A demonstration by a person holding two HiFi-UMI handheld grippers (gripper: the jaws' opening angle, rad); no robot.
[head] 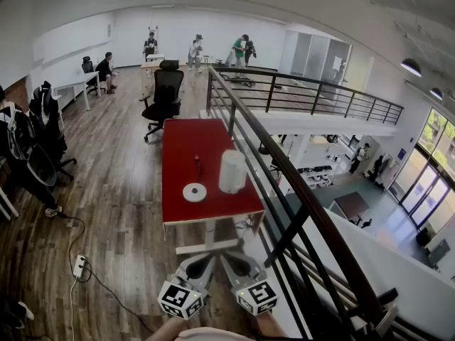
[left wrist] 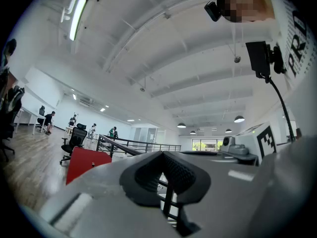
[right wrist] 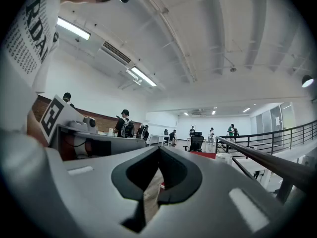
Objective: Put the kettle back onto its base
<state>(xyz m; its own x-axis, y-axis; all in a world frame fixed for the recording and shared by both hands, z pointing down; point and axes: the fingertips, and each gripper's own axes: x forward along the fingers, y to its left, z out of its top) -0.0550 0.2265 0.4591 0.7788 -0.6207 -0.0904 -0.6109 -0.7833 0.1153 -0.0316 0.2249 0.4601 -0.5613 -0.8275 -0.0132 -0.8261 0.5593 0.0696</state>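
A white kettle (head: 232,171) stands upright on the red table (head: 186,148), near its right edge. The round white base (head: 194,192) lies flat on the table just to the kettle's left, apart from it. My left gripper (head: 202,260) and right gripper (head: 231,260) hang side by side in front of the table's near end, well short of both objects. Both are shut and hold nothing. In the left gripper view the jaws (left wrist: 162,155) meet, with the red table (left wrist: 86,162) far ahead. In the right gripper view the jaws (right wrist: 158,150) meet too, and the kettle (right wrist: 224,157) shows small in the distance.
A black railing (head: 284,162) runs along the table's right side over a drop to the lower floor. A small dark item (head: 197,165) stands mid-table. A black office chair (head: 165,94) is behind the table. A power strip (head: 79,265) with cable lies on the floor at left. People stand far off.
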